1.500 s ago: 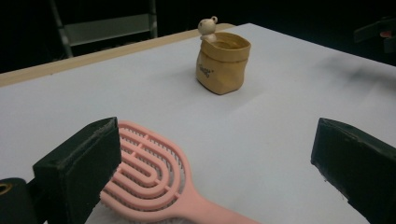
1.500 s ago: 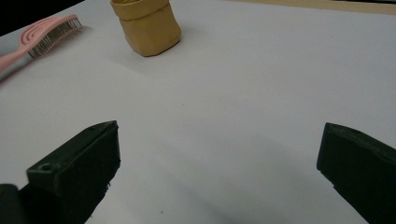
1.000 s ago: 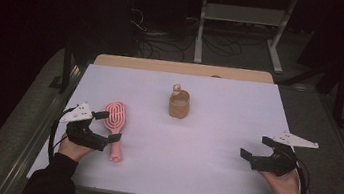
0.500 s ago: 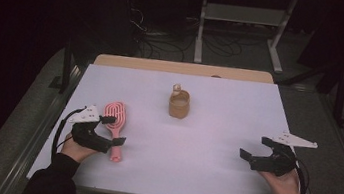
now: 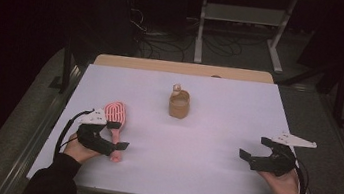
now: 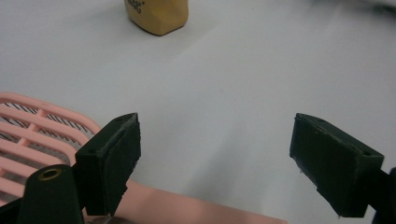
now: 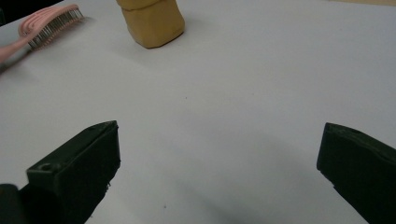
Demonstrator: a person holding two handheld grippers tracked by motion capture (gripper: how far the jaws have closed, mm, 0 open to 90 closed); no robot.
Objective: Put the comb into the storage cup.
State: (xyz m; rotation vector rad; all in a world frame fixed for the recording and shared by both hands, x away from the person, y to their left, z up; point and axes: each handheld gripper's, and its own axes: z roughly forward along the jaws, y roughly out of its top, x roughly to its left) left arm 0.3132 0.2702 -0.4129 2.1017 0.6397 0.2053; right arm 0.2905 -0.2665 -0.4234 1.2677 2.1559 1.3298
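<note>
The pink hairbrush (image 5: 116,117) lies near the table's (image 5: 219,179) left edge: light, stiff plastic, best gripped by its slim handle. My left gripper (image 6: 215,163) straddles that handle, jaws just closing, not yet pinching. The handle's end is hidden. My right gripper (image 5: 252,159) gapes empty, far right.

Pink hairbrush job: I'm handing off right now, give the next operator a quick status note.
Left tongs: jaws have just been closing but stand apart, straddling the handle of the pink hairbrush; no grip yet, the brush lies flat on the white table.
Right tongs: open, empty, resting at the right side of the table.
Tan container: upright at mid-table, beyond both tongs, untouched.
Done: left tongs lined up over the handle.
Left: probably close on the handle and lift; where the brush goes next is your call, possibly toward the container.
</note>
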